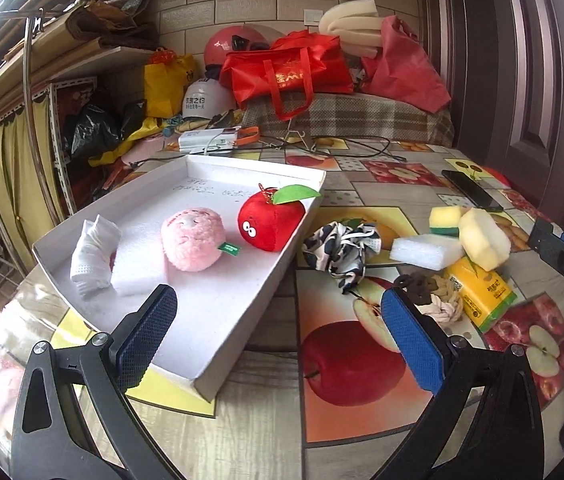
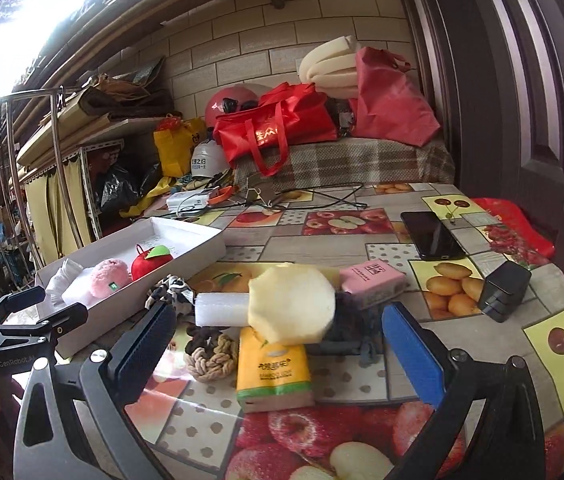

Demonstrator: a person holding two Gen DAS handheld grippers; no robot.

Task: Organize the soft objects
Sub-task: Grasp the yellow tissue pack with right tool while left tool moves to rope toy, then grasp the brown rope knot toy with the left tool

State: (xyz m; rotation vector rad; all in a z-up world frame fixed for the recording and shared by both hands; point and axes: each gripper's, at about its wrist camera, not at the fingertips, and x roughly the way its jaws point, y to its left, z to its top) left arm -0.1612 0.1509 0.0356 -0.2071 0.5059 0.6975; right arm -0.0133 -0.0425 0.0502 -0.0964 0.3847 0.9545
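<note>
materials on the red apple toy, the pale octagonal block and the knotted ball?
Red apple toy: short-pile plush, matte; fuzzy surface, felt-like green leaf.
Pale octagonal block: looks like open-cell foam or sponge; porous, rough-cut yellowish faces.
Knotted ball: twisted rope, probably cotton; visible strands, tan and dark brown.

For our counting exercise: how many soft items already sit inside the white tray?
4. From left to right in the white tray: rolled white sock, white foam block, pink plush ball, red apple plush. Something small could hide behind them.
</note>
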